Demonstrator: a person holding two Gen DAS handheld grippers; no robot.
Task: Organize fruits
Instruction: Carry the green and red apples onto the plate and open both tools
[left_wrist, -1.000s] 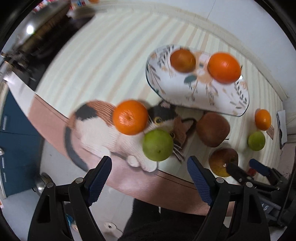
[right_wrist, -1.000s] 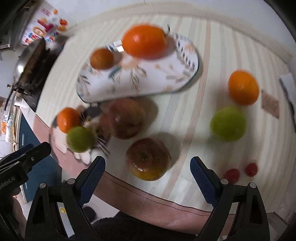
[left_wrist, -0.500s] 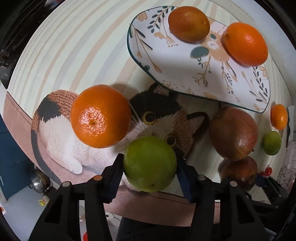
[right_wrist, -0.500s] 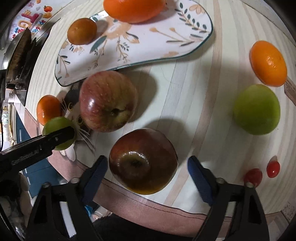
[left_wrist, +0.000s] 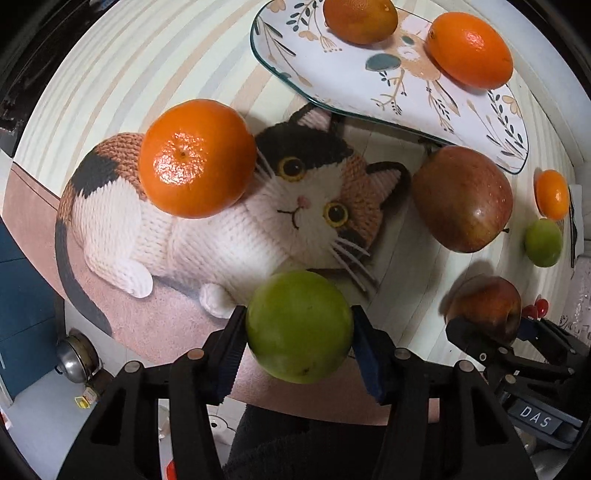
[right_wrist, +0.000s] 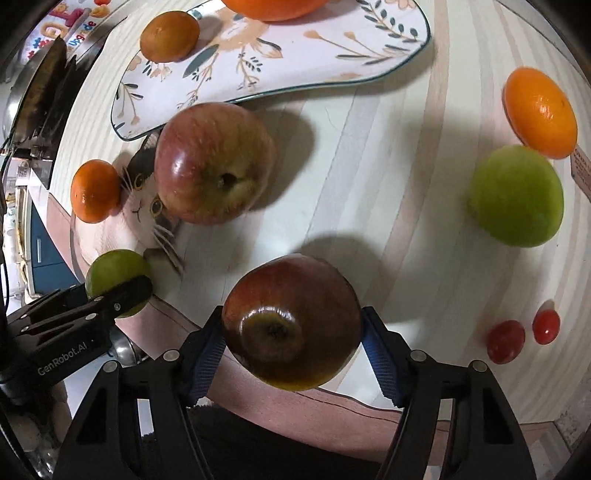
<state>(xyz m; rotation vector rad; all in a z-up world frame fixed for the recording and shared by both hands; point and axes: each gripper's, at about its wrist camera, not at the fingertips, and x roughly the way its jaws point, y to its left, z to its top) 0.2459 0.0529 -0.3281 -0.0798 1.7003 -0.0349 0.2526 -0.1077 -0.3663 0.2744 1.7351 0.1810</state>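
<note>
My left gripper (left_wrist: 299, 343) is shut on a green fruit (left_wrist: 299, 325) and holds it above the table's near edge. My right gripper (right_wrist: 293, 339) is shut on a dark red apple (right_wrist: 291, 321), also lifted; both show in the other's view (left_wrist: 487, 310) (right_wrist: 114, 280). A second red apple (right_wrist: 214, 166) lies beside the floral plate (right_wrist: 295, 55), which holds two oranges (left_wrist: 358, 18) (left_wrist: 469, 48). An orange (left_wrist: 197, 158) sits on the cat print. Another orange (right_wrist: 539, 114) and green fruit (right_wrist: 517, 195) lie at the right.
Two small red tomatoes (right_wrist: 506, 341) lie at the near right. The tablecloth has a knitted-cat print (left_wrist: 295, 206) and a pink border along the near edge. A metal pot (left_wrist: 75, 356) stands on the floor below left.
Both grippers moved down onto their fruits and shut on them. The green fruit and the dark apple are now lifted off the table.
</note>
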